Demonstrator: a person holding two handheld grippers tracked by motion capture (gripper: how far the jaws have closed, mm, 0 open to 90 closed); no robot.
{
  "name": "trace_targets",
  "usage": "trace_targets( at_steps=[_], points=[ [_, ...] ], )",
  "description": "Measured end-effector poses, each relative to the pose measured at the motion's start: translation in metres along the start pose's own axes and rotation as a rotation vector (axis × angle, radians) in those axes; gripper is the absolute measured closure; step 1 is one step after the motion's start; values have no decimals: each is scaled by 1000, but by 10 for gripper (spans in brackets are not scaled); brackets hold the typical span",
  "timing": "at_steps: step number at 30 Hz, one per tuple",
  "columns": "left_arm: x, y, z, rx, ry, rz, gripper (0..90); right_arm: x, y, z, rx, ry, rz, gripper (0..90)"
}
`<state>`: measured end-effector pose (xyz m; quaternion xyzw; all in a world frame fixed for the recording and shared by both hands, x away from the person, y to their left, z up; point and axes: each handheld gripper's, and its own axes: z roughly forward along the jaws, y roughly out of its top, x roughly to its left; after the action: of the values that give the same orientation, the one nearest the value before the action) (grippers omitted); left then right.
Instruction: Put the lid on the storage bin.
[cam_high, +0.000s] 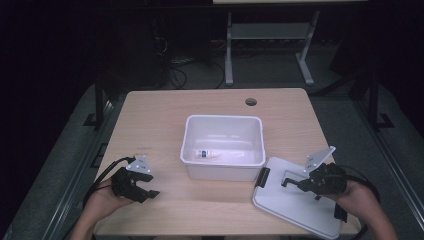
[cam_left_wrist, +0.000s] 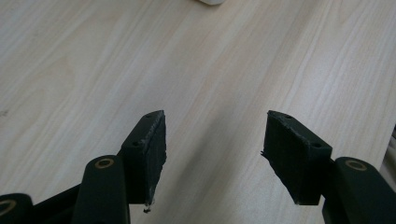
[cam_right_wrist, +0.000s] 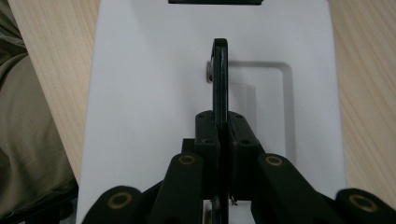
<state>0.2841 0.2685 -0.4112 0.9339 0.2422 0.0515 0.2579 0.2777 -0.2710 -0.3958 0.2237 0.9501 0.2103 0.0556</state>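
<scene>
the right gripper (cam_high: 291, 183) was pinching the black handle (cam_right_wrist: 220, 74) of the white lid (cam_high: 285, 202), its jaws pressed tight on either side of the thin upright handle, which rose from a shallow recess in the lid's top. the lid lay flat on the wooden table (cam_high: 165, 115) directly under this gripper, at the table's near right corner, with a black latch (cam_high: 263, 176) on the edge ahead of the jaws. just beyond that edge, ahead of the right gripper and toward the left one, stood the open white bin (cam_high: 223, 146), apart from the lid by a narrow strip of table. inside the bin, on its floor, lay a small pale item with a dark mark (cam_high: 206, 154); what it was could not be told. the left gripper (cam_left_wrist: 214, 156) hovered low over bare wood at the near left of the table, its jaws spread with nothing between them. a corner of the white bin showed far ahead of its jaws at the top of the left gripper view. nothing stood between the left gripper and the bin. a round cable hole (cam_high: 251, 102) sat in the table beyond the bin.
</scene>
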Motion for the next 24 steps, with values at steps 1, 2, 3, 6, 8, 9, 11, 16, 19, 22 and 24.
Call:
trace_targets(
  at_steps=[1, 2, 3, 6, 8, 9, 11, 16, 19, 22, 24],
  points=[
    [0, -1, 1, -3, -3, -2, 384, 0, 0, 0, -1, 0, 0, 844],
    [0, -2, 2, -5, -5, -3, 384, 0, -1, 0, -3, 1, 1, 844],
    [0, -3, 2, -9, -3, -5, 383, 1, -1, -1, -2, 2, 1, 844],
    [-1, -5, 3, -15, 3, -4, 381, 1, -2, -2, -5, 5, 3, 844],
    [-3, -5, 3, -23, 6, -8, 381, 0, -3, -3, -8, 6, 3, 844],
    [-3, -6, 3, -25, 8, -8, 381, 0, -3, -4, -10, 4, 2, 844],
    [-4, -7, 3, -33, 11, -10, 380, 1, -3, -4, -11, 2, 0, 844],
    [-7, -9, 6, -44, 19, -10, 380, 0, -2, -6, -12, 2, -5, 845],
    [-8, -10, 9, -36, 27, -9, 380, 0, -2, -8, -18, -3, -8, 845],
    [-7, -13, 10, -49, 23, -21, 380, 1, -2, -12, -26, -1, -7, 845],
    [-6, -17, 9, -61, 23, -28, 380, 1, -3, -14, -29, -6, -11, 845]
  ],
)
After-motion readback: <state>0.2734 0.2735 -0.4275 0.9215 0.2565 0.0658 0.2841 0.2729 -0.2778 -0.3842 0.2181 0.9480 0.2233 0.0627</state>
